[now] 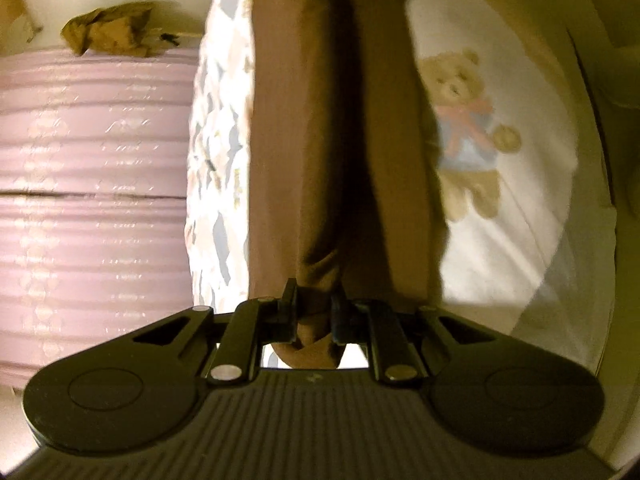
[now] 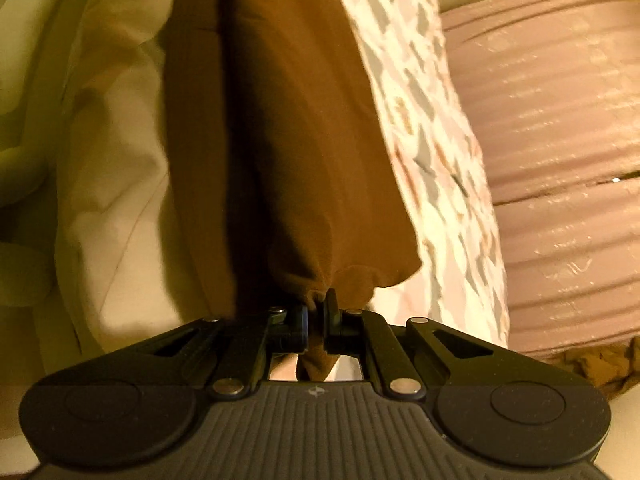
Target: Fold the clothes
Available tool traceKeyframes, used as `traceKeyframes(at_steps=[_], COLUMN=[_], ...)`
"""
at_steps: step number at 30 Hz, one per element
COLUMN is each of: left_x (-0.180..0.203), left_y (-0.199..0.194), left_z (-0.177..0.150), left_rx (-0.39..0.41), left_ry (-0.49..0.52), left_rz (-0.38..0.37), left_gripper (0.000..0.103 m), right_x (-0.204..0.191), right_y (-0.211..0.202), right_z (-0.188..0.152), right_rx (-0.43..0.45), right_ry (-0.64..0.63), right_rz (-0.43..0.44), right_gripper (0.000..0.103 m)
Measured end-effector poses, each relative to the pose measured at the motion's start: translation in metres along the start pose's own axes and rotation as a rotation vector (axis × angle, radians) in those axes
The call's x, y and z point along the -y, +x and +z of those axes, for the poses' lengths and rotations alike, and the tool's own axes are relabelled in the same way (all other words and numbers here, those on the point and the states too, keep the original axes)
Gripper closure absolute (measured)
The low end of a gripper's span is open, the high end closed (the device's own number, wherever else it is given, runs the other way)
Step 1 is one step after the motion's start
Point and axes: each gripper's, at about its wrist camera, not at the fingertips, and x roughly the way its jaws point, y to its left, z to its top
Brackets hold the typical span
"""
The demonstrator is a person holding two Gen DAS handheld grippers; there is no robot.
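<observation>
A brown garment [image 1: 332,128] hangs down the middle of the left wrist view, its bunched edge pinched in my left gripper [image 1: 314,310], which is shut on it. In the right wrist view the same brown garment [image 2: 288,140] drapes away from my right gripper [image 2: 316,312], also shut on a gathered fold of it. The cloth runs in long vertical folds between and beyond both grippers. Its far end is cut off at the top of each view.
A patterned white, grey and pink fabric [image 1: 218,160] lies beside the garment over a pink ribbed bedcover [image 1: 92,208]. A white top with a teddy bear print [image 1: 476,132] is on the person. A crumpled brown cloth [image 1: 108,30] sits farther off. Pale bedding [image 2: 100,160] lies left.
</observation>
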Motion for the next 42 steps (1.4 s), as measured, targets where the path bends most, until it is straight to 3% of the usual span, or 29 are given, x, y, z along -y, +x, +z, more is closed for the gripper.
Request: traceKeyframes(at_steps=[4, 12, 15, 16, 17, 19, 23, 27, 31, 32, 34, 38, 42], left_x=[-0.007, 0.015, 0.013, 0.012, 0.010, 0.001, -0.037, -0.103, -0.137, -0.138, -0.129, -0.077, -0.080], left_y=[-0.003, 0.000, 0.000, -0.002, -0.004, -0.014, -0.037, -0.025, 0.033, 0.046, 0.062, 0.039, 0.026], left_z=[0.004, 0.003, 0.005, 0.005, 0.004, -0.003, -0.021, -0.020, 0.005, 0.012, 0.018, 0.014, 0.004], left_rx=[0.002, -0.016, -0.024, -0.028, -0.034, -0.051, -0.108, -0.117, -0.091, -0.090, -0.102, -0.154, -0.181], left_ry=[-0.008, -0.035, -0.087, -0.095, -0.091, -0.102, -0.214, -0.544, -0.879, -0.935, -1.017, -0.922, -0.895], left_rz=[-0.002, -0.047, -0.082, -0.094, -0.102, -0.140, -0.205, -0.168, -0.228, -0.253, -0.329, -0.402, -0.420], left_gripper=[0.090, 0.090, 0.089, 0.088, 0.087, 0.085, 0.084, 0.084, 0.084, 0.084, 0.084, 0.086, 0.084], right_x=[-0.001, -0.031, -0.040, -0.040, -0.037, -0.021, 0.038, 0.089, 0.101, 0.100, 0.074, 0.029, 0.034], right_y=[-0.011, 0.013, 0.011, 0.011, 0.011, 0.003, -0.019, -0.006, 0.044, 0.057, 0.045, 0.016, 0.004], right_z=[-0.003, 0.003, 0.004, 0.006, 0.007, 0.006, -0.002, 0.001, 0.020, 0.027, 0.026, 0.014, 0.012], right_rx=[-0.005, -0.024, -0.037, -0.054, -0.082, -0.101, -0.065, 0.006, 0.039, 0.036, -0.005, -0.076, -0.095], right_ry=[0.015, -0.017, -0.020, -0.018, -0.011, 0.056, 0.358, 0.746, 1.047, 1.081, 1.084, 0.976, 0.933], right_rz=[-0.006, 0.031, 0.064, 0.087, 0.113, 0.170, 0.273, 0.299, 0.337, 0.336, 0.343, 0.354, 0.369], right_gripper=[0.099, 0.099, 0.094, 0.086, 0.086, 0.078, 0.078, 0.078, 0.077, 0.077, 0.076, 0.071, 0.072])
